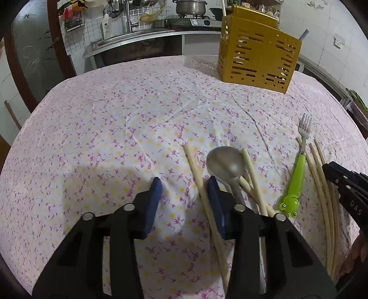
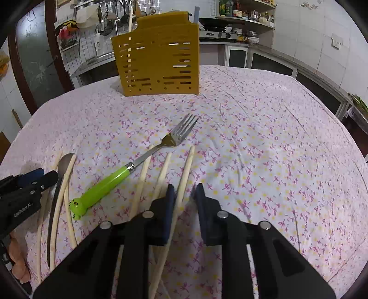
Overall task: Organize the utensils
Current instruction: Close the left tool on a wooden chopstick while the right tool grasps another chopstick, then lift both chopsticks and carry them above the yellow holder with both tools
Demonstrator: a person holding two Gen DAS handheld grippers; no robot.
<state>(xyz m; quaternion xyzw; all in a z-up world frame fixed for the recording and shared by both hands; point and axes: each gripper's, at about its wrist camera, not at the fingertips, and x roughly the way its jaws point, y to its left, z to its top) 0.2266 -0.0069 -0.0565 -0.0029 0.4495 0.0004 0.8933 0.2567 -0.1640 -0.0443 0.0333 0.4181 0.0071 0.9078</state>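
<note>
Between the left gripper's [image 1: 184, 200] half-open pads, one chopstick [image 1: 207, 202] lies against the right pad, ungripped. Likewise, the right gripper [image 2: 185, 202] loosely straddles another chopstick [image 2: 181, 195], both well short of the yellow holder [image 2: 156, 62]. Light, stiff, slippery sticks; take them mid-length.

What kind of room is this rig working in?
Most likely a home kitchen. Behind the cloth-covered table there is a sink with a tap, a pot on a gas stove, and ladles hanging on a wall rack. A yellow utensil holder stands on the table.
</note>
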